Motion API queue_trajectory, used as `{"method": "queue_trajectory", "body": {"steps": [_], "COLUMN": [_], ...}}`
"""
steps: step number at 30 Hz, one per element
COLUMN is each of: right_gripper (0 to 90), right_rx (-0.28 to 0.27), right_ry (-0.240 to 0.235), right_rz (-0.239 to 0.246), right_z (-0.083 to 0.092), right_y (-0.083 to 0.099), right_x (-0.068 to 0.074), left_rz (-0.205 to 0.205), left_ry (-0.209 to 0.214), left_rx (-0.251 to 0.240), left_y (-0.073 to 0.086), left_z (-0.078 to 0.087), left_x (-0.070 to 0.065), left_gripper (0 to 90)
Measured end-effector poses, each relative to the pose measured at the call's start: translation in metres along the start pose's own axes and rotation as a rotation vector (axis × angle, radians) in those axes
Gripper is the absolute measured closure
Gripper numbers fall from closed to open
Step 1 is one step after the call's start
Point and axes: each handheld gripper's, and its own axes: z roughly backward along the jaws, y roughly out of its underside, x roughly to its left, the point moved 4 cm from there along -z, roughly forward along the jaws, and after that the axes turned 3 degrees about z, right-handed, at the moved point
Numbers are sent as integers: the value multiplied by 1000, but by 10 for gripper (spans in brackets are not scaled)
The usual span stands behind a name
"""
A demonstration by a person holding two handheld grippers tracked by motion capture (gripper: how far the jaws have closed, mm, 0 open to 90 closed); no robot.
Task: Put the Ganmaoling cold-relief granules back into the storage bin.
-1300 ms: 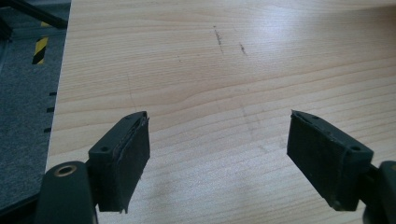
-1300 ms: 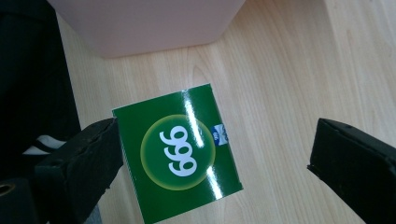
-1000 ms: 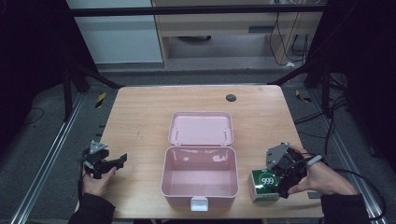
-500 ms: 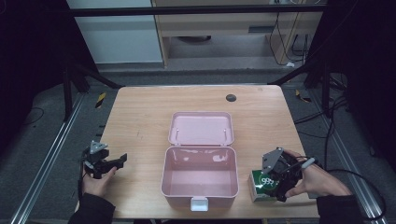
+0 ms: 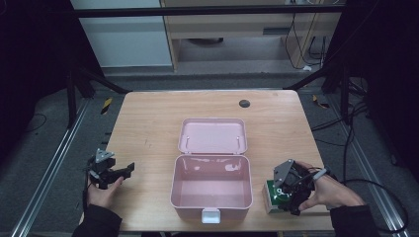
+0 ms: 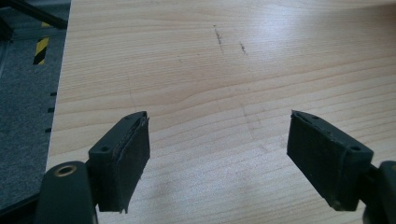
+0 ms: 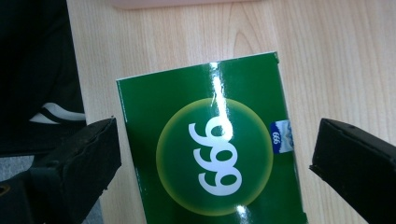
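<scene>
A green carton with a white "999" in a yellow circle point(image 7: 215, 158) lies flat on the wooden table point(image 5: 148, 128) near the front right edge. My right gripper point(image 7: 217, 140) hovers over it, open, one jaw on each side of the carton and neither pressing it. From above, the right gripper point(image 5: 286, 191) covers most of the green carton point(image 5: 272, 197). An open pink box point(image 5: 211, 197) sits at the table's front centre, its lid point(image 5: 212, 136) laid back and nothing inside. My left gripper point(image 5: 123, 171) rests open at the front left over bare wood point(image 6: 217, 70).
A small dark round mark point(image 5: 244, 103) lies on the far right part of the table. The pink box's wall point(image 7: 187, 3) is just beyond the carton. Metal frame rails and cables run along both sides of the table on the floor.
My right gripper has shifted toward the table's front edge and settled lower over the green carton. The left gripper and the pink box have stayed put.
</scene>
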Motion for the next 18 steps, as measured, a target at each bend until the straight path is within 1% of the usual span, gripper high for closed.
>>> {"method": "queue_trajectory", "body": {"steps": [7,9,11,12,13,16,18], "right_gripper": [18,20,21,24,29,36,42], "right_rx": [7,12,13,17,17,25,23], "right_ry": [-18,-27,-32,-36,-38,-50,-50], "right_rz": [5,0,6,-5,1,-4,1], "right_z": [-9,-12,-16,-17,-18,-22,-25], "right_y": [2,3,4,4,5,7,7], "right_x": [-1,-1,-1,0,-1,0,0], "left_rz": [2,1,1,2,2,2,4], "left_ry": [0,0,0,-1,0,-1,0], "left_rx": [-2,-1,-2,-2,-2,-2,-2], "left_y": [0,0,0,0,0,0,0], "left_z": [-1,0,-1,-1,-1,-1,-1], "left_x": [0,0,0,0,0,-1,-1], "left_gripper": [204,204,204,204,204,204,204]}}
